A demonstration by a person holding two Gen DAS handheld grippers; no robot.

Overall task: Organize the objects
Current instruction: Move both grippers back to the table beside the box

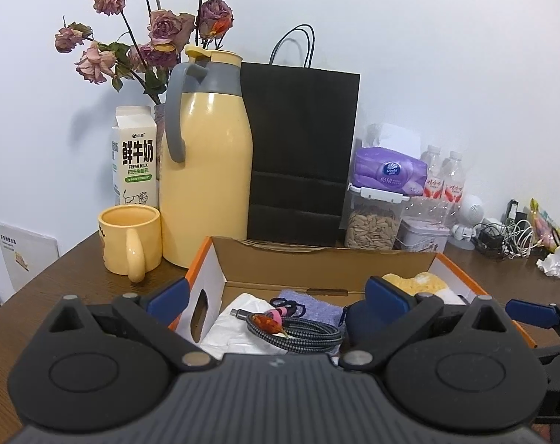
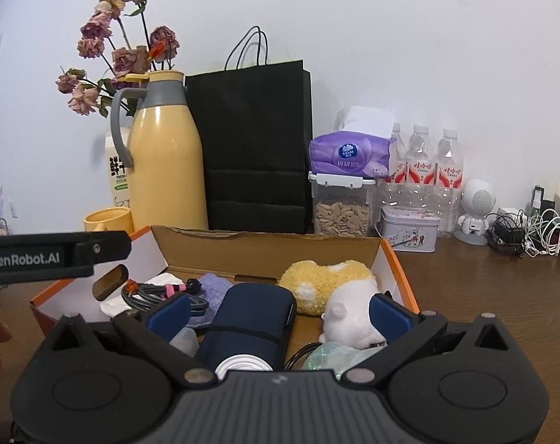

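Observation:
An open cardboard box (image 1: 317, 255) with orange edges sits on the brown table right in front of both grippers. Inside lie a coiled braided cable (image 1: 298, 333), a purple cloth (image 1: 313, 307), white paper (image 1: 239, 318), a navy pouch (image 2: 250, 318) and a yellow and white plush toy (image 2: 328, 281). My left gripper (image 1: 276, 296) is open over the box's left half, with nothing between its blue pads. My right gripper (image 2: 280, 314) is open too, low over the pouch and plush, touching neither. The left gripper's side (image 2: 58, 255) shows at the left edge of the right wrist view.
Behind the box stand a yellow thermos jug (image 1: 206, 170), a yellow mug (image 1: 128, 236), a milk carton (image 1: 134, 155), dried roses (image 1: 161, 29) and a black paper bag (image 1: 302, 148). To the right are a tissue pack (image 2: 350, 155) on a seed jar (image 2: 341, 214), water bottles (image 2: 428, 162), a tin (image 2: 409, 229) and tangled cords (image 2: 528, 233).

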